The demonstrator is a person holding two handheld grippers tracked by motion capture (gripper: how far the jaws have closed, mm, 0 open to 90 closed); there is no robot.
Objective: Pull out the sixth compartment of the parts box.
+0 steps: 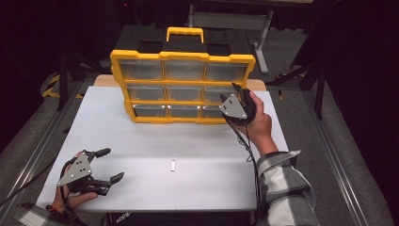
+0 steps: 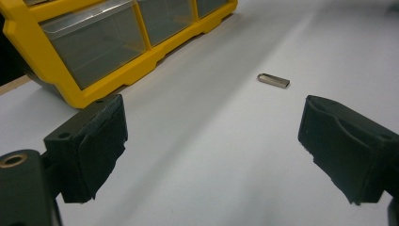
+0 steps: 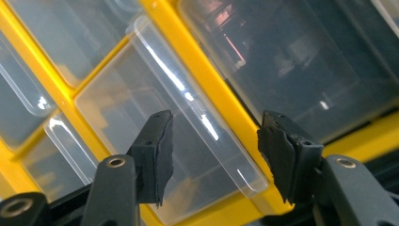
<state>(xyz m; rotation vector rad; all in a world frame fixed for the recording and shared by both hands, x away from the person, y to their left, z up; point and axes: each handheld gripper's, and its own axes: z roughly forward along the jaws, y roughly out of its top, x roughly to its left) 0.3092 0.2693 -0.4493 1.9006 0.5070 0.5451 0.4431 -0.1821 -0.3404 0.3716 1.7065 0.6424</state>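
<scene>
- Left gripper rests at the table's near left corner, well apart from the cabinet, jaws wide, holding nothing.
- A small metal piece lies on the table, well in front of the cabinet.
- Right gripper is at the cabinet's right side, jaws partly open around a clear drawer's lip; whether the pads touch it I cannot tell.

place: workshop or lab test bay | evidence: white work table on a metal frame, dark grey floor around it | 12 o'clock: yellow parts organiser with clear drawers, metal stand legs behind | 9 o'clock: yellow-black hazard tape on the floor | surroundings: dark, unlit
</scene>
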